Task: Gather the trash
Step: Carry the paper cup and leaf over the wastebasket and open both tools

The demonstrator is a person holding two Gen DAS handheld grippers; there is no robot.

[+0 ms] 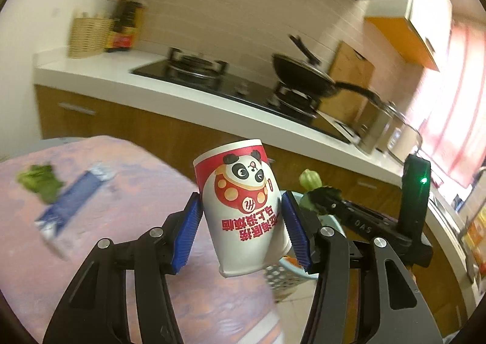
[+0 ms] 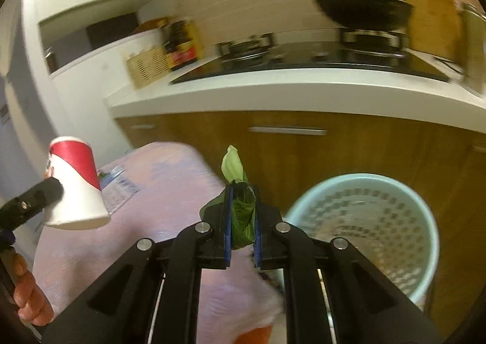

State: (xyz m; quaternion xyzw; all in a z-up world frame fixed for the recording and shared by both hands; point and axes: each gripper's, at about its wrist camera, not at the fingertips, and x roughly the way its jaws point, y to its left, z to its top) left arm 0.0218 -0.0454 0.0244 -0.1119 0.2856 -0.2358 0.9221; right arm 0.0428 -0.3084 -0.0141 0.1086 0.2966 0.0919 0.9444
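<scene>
Left wrist view, from left to right: a green leaf scrap (image 1: pixel 39 183) and a blue wrapper (image 1: pixel 73 201) lie uncollected on the pink-covered table (image 1: pixel 121 252), while the left gripper (image 1: pixel 243 228) holds the upside-down panda paper cup (image 1: pixel 243 207) tilted between its half-spread blue pads (image 1: pixel 189 231), so a loose squeeze could let it slip before reaching the bin. Right wrist view: the right gripper (image 2: pixel 241 222), jaws nearly together, pinches a limp vegetable leaf (image 2: pixel 240 216) left of the pale blue basket (image 2: pixel 425 207); letting go too early would likely drop it onto the table or floor.

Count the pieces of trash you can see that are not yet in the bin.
4: paper cup in left gripper, leaf in right gripper, green scrap and blue wrapper on table. Others may be hidden.
</scene>
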